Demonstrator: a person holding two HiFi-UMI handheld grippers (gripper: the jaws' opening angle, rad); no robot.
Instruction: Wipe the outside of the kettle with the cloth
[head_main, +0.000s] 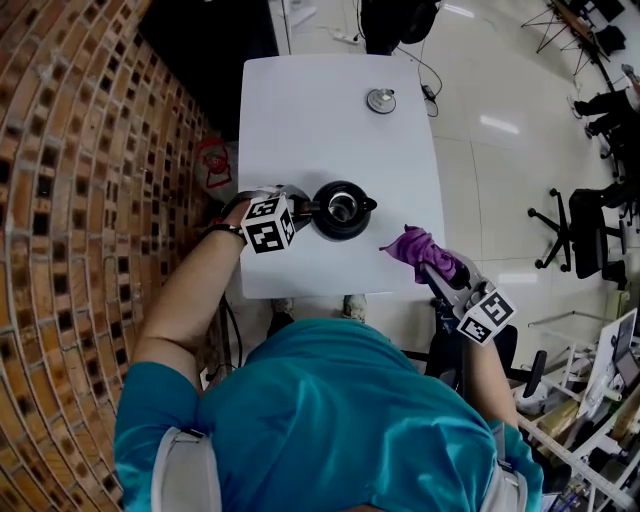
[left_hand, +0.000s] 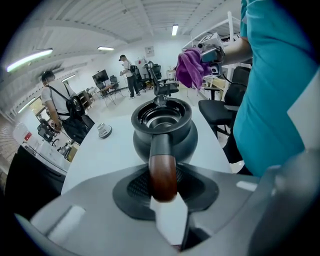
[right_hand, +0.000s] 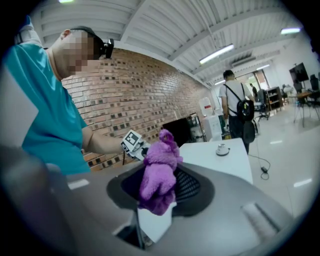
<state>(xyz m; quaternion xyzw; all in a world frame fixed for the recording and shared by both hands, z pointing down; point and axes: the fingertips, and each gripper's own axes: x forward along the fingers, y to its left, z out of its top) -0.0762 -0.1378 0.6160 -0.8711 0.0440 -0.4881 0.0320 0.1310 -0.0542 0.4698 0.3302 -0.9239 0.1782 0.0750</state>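
A black kettle (head_main: 341, 209) stands lidless on the white table (head_main: 300, 130), near its front edge. Its wood-tipped handle (left_hand: 163, 172) points left and lies between the pads of my left gripper (head_main: 305, 210), which is shut on it. In the left gripper view the kettle (left_hand: 162, 130) sits straight ahead of the jaws. My right gripper (head_main: 440, 265) hovers at the table's front right corner, shut on a purple cloth (head_main: 420, 247) that bulges out of the jaws (right_hand: 159, 172). The cloth is to the right of the kettle, apart from it.
The kettle's small silver lid (head_main: 380, 100) lies at the far end of the table. A brick wall (head_main: 80, 200) runs along the left. Office chairs (head_main: 575, 230) stand on the right, on the tiled floor. People with backpacks (left_hand: 60, 107) stand beyond the table.
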